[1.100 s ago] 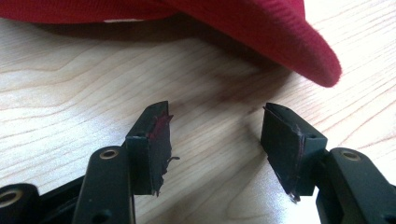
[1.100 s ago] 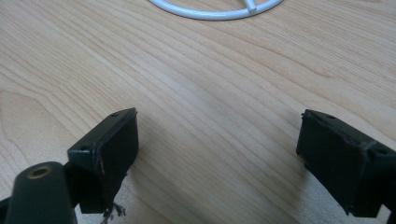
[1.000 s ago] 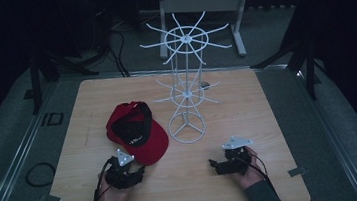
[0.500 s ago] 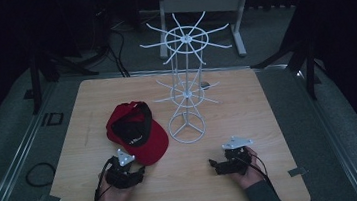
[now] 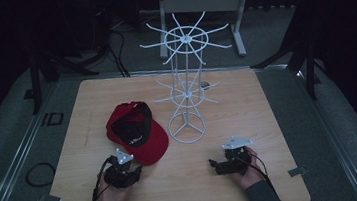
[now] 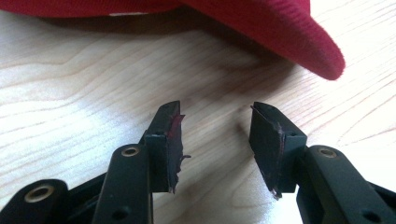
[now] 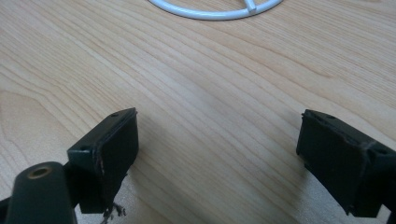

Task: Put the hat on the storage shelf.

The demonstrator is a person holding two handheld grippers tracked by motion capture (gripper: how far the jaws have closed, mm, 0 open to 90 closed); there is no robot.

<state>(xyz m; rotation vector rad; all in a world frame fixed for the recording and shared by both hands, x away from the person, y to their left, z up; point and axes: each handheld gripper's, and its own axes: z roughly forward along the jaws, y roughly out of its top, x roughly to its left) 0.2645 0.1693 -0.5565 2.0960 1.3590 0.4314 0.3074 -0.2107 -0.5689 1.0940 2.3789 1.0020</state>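
Cap (image 5: 137, 132) lies crown-down on the table (image 5: 269, 121), just left of the rack (image 5: 184, 95) base, its brim pointing toward you. Your left gripper (image 5: 124, 172) sits just near of the brim with its jaws spread and nothing between them; the brim edge (image 6: 299, 42) lies just ahead of them in the left gripper view. Your right gripper (image 5: 229, 161) rests near-right of the rack base (image 7: 219, 10), jaws spread wide and empty. If you pinch only the thin lip of the brim, the fabric could slip out as the cap's weight swings under it. Lifting toward the rack, the cap may catch a lower spoke (image 5: 166, 99) and tip the light wire frame, since nothing steadies it. The spokes' ends are hard to make out in the dim high view, so the cap might slide off one.
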